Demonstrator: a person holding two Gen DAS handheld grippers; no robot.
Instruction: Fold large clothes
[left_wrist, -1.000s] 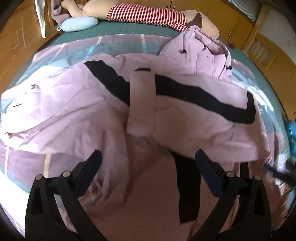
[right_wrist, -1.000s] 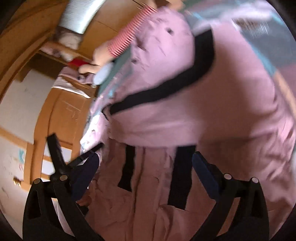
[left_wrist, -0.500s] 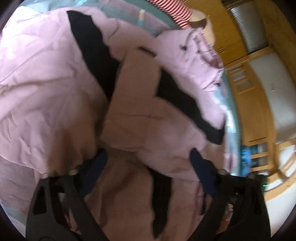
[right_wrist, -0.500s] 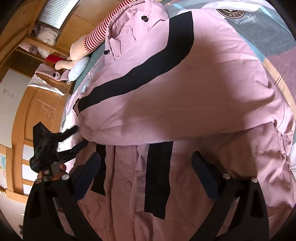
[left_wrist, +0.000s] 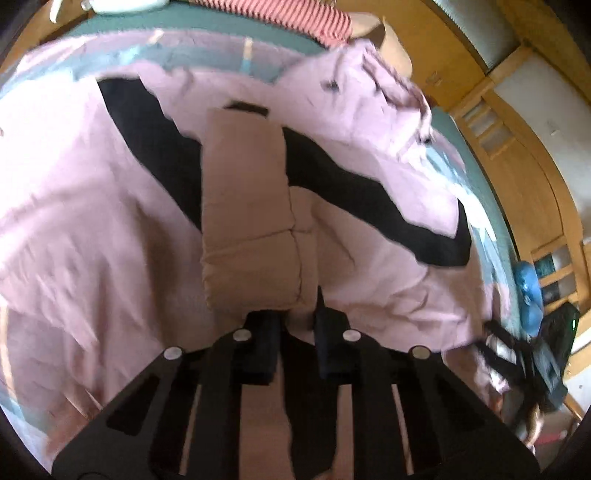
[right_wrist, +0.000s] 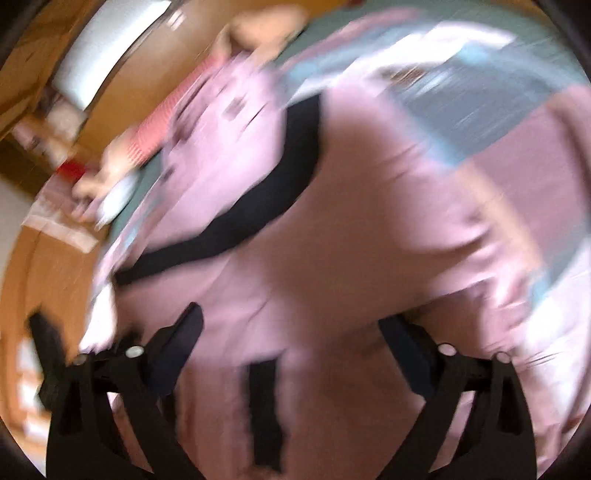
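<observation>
A large pink jacket with black stripes lies spread on a bed, its hood at the far side. One sleeve is folded across the middle. My left gripper is shut on the jacket's fabric at the end of that folded sleeve. In the blurred right wrist view the same jacket fills the frame. My right gripper is open and empty just above the jacket's lower part.
A striped stuffed doll lies along the far edge of the bed. The patterned bedsheet shows around the jacket. Wooden cabinets stand to the right. A blue object lies at the bed's right edge, near the other hand-held gripper.
My left gripper has closed from wide open onto the jacket at the folded sleeve's end. My right gripper stays open and has swung, blurring its view.
</observation>
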